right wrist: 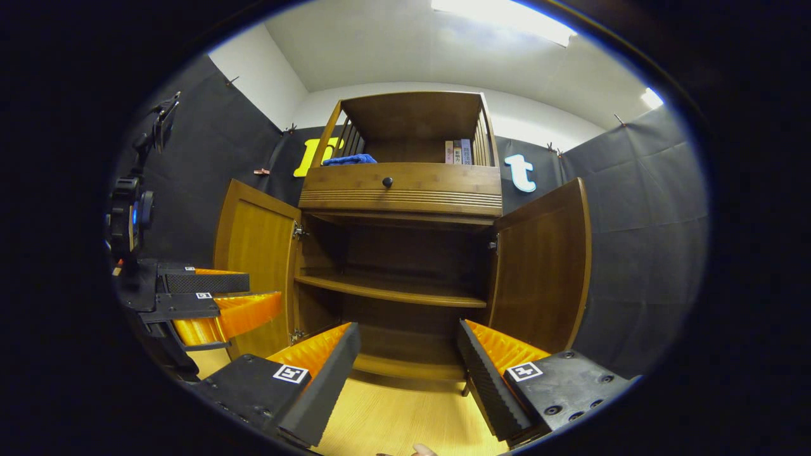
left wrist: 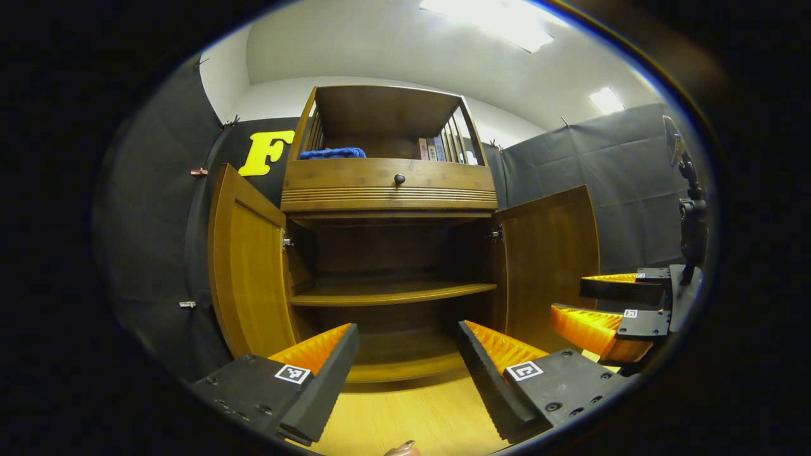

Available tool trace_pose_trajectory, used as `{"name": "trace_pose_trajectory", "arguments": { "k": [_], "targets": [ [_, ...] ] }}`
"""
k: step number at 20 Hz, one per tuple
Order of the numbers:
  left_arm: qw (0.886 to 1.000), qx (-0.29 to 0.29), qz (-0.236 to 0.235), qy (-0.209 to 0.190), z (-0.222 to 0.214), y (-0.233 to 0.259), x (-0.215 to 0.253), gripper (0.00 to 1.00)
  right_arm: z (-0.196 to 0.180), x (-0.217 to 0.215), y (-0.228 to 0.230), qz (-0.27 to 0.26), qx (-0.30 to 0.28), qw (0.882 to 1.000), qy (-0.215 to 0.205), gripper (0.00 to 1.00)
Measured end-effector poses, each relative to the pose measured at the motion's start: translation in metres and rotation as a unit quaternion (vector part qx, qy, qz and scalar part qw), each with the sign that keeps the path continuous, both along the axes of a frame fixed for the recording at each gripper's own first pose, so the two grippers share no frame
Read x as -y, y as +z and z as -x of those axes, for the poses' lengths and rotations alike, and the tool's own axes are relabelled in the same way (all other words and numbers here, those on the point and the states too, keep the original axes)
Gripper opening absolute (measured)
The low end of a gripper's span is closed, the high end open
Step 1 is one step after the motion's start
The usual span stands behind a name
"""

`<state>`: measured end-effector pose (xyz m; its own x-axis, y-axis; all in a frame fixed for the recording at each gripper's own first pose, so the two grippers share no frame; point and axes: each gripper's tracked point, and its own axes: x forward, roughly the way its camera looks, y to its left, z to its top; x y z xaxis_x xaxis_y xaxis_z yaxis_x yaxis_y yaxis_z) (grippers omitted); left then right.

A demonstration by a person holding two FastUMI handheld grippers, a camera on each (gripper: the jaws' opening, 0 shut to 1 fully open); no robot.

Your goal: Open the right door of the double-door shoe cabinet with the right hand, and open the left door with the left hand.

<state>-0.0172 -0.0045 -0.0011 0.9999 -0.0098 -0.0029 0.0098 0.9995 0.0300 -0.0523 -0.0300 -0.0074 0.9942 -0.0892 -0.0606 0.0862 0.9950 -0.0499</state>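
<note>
Now, left door: the left door (left wrist: 247, 272) of the shoe cabinet (left wrist: 389, 190) stands swung wide open, out to the left side.
Left hand-held gripper: the left hand-held gripper (left wrist: 405, 354) hangs in front of the cabinet with its fingers spread wide and nothing between them. It touches no door. In the right gripper view it sits just beside the left door (right wrist: 256, 272), also spread apart (right wrist: 253, 294).
Inside: the cabinet is dark, with one shelf (left wrist: 393, 291) across the middle.
Top part: a drawer with a small round knob (left wrist: 399, 179) sits above the doors. A blue cloth (left wrist: 332, 153) and some books (left wrist: 434, 149) rest on the open shelf over it.
Floor: a light wood floor (left wrist: 412, 411) lies under the grippers.
Right door: the right door (right wrist: 542, 266) is swung wide open to the right.
Right hand-held gripper: the right hand-held gripper (right wrist: 408, 358) is wide open too, holding nothing, apart from the doors.
</note>
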Motion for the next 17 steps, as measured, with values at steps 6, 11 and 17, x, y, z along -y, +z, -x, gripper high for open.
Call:
{"name": "trace_pose_trajectory", "arguments": {
  "k": [6, 11, 17],
  "targets": [
    [1.0, 0.001, 0.0, 0.003, 0.001, -0.0003, -0.0035, 0.96, 0.0007, -0.0026, 0.0052, -0.007, 0.006, 1.0, 0.005, 0.97],
    [1.0, 0.003, 0.002, 0.004, 0.0035, 0.0019, -0.0065, 0.96, 0.0001, -0.0042, 0.0043, -0.009, 0.003, 1.0, 0.007, 0.95],
    [1.0, 0.003, 0.0, 0.003, 0.004, 0.0019, -0.0077, 0.96, -0.0002, -0.0077, 0.0024, -0.009, 0.001, 1.0, 0.01, 0.95]
  ]
}}
